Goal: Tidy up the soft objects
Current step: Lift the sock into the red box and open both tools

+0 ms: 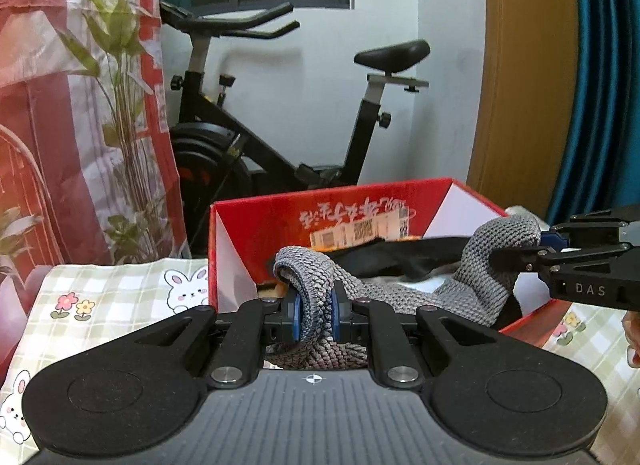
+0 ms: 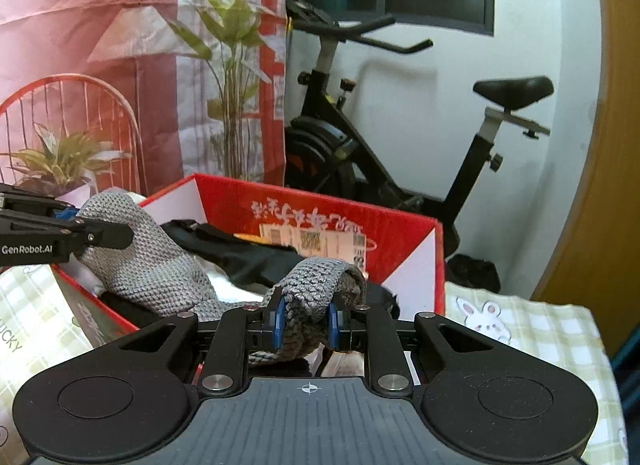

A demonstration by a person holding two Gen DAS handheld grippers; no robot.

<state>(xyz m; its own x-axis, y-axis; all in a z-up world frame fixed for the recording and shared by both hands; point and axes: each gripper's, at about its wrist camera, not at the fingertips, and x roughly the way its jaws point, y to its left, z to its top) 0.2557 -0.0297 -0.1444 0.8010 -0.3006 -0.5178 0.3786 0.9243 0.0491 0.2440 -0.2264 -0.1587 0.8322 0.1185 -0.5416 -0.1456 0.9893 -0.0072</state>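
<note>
Behind the counter stood an exercise bike against a white wall, with a printed plant backdrop to one side. My left tool was clamped tight on one end of a grey knitted cloth, the weave bunched between its blue pads. My right tool gripped the other end of the same cloth just as firmly. Between the two grips the knit sagged over the near rim of an open red box, which sat on the checked rabbit-print cover and already held some black fabric.

As I judged it, the step was to lower the cloth into the box. To do that well I needed both ends level, both tools moving forward together until the whole piece cleared the rim, and then a descent before letting go, so nothing trailed outside.

From the left camera I could see my right tool coming in sideways, with the cloth wrapped over its tip. From the right camera I could see my left tool likewise, plus a dark bundle on the floor beside the bike, which the left view did not show.
</note>
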